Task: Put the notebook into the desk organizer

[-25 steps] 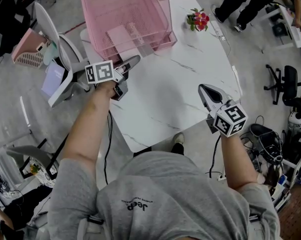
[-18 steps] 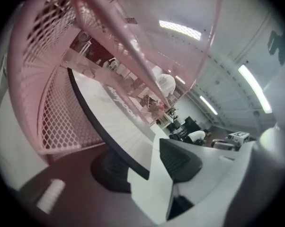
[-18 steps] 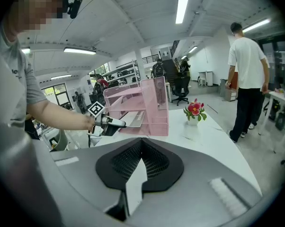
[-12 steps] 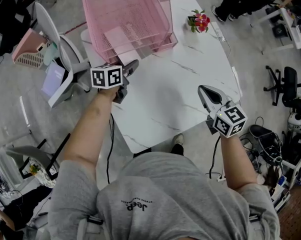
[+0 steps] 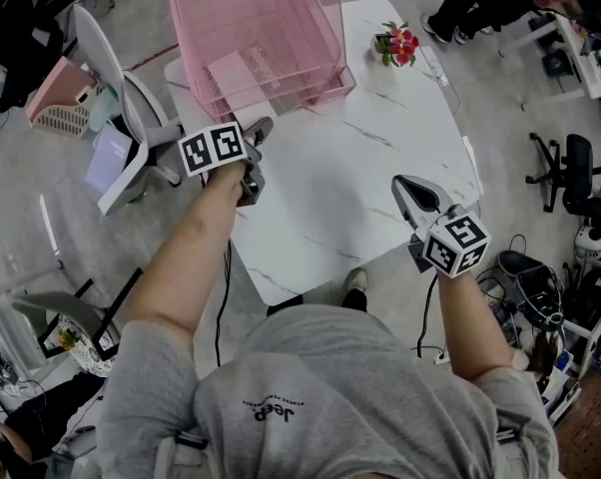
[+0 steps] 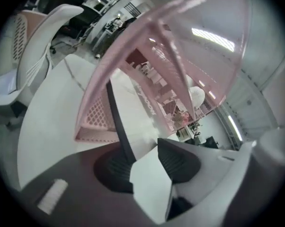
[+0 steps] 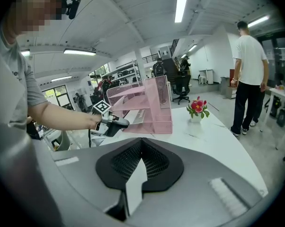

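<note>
My left tongs (image 6: 145, 157) have just been opening. The pads stand apart, with the notebook's (image 6: 140, 117) black-edged near end between them and the rest ahead, inside the organizer (image 5: 318, 26). My right tongs (image 7: 141, 148), well off to the side, are together and empty. If I back out skewed, a pad could snag the cover and drag it out.

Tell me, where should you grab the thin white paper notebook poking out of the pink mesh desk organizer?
Probably by the near edge of the thin white paper notebook, pinched top and bottom, coming in from the open front of the pink mesh desk organizer. The notebook lies flat and low, and the organizer's walls and sloping upper tiers cover its other sides.
</note>
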